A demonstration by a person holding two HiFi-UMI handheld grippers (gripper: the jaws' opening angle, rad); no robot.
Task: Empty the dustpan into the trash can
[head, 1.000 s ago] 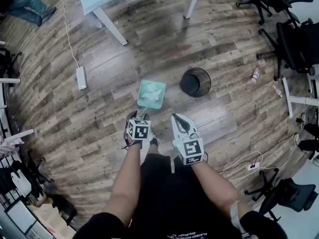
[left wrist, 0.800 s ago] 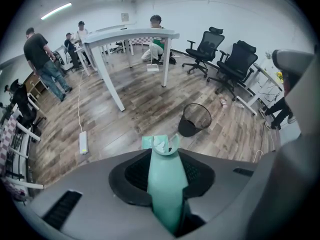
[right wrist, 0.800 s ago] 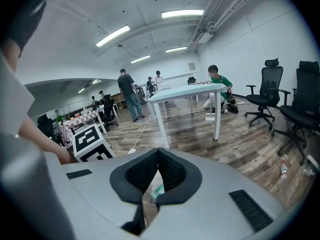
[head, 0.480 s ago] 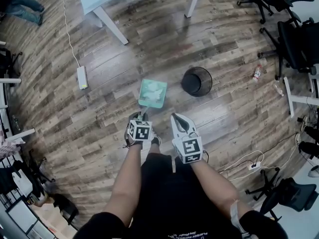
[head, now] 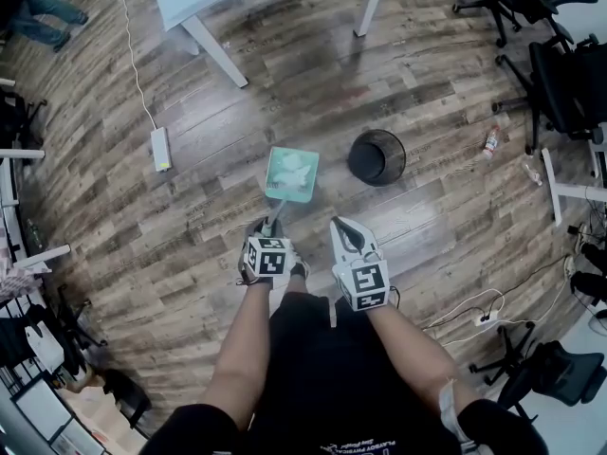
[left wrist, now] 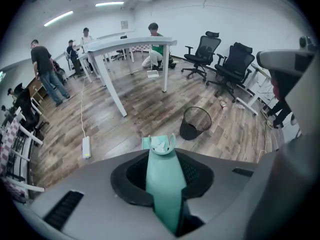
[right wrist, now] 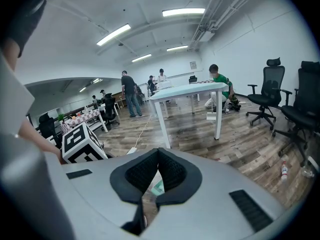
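Having just closed on the dustpan [head: 290, 174] handle, the left gripper [head: 272, 227] points its pan straight ahead.

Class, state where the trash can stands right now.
In the head view the trash can stands on the floor right of the dustpan, ahead of the right tool.

floor [head: 190, 245]: wood planks | on it: black trash can [head: 377, 156], white power strip [head: 161, 148], bottle [head: 489, 142], office chairs [head: 560, 83]
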